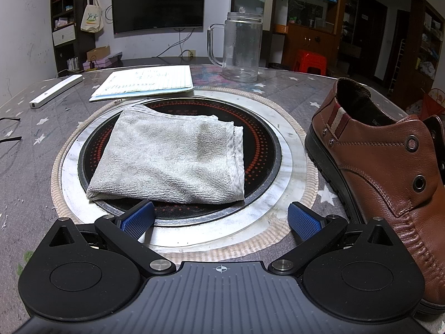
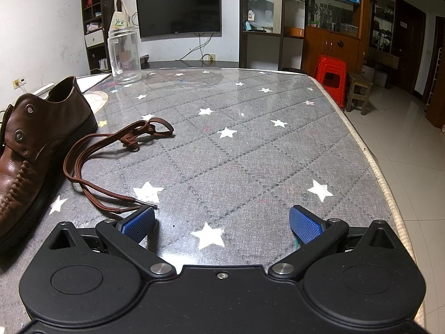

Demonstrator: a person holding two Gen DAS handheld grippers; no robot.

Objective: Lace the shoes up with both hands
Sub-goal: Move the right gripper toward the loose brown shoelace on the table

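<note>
Left wrist view: the shoe (image 1: pixel 383 172) is brown leather with a black lugged sole, a red-and-white striped tab near the heel and two bare metal eyelets on its side. It stands upright on the table (image 1: pixel 27 128) at the right, just beside the left gripper (image 1: pixel 221 220), whose blue pads are spread wide with nothing between them.

In the right wrist view the same shoe (image 2: pixel 33 144) sits at the left edge, and its lace (image 2: pixel 111 150) lies loose on the table (image 2: pixel 250 144) just right of it, unthreaded. The lace is brown and doubled; its far end is bunched in a small tangle and its near tips lie just beside the left pad of the right gripper (image 2: pixel 222 224). That gripper is also spread wide and empty, over bare star-patterned cloth.

A folded grey towel (image 1: pixel 172 156) lies on a round black hotplate (image 1: pixel 264 139) ahead of the left gripper, left of the shoe. Farther off stand a clear glass jar (image 1: pixel 240 47), a sheet of paper (image 1: pixel 147 82) and a white bar (image 1: pixel 55 90). Nothing lies between the right gripper and the lace.

The shoe's long axis runs near to far, heel at the far end, toe toward the cameras. The lace runs roughly near to far as well, curving left.
</note>
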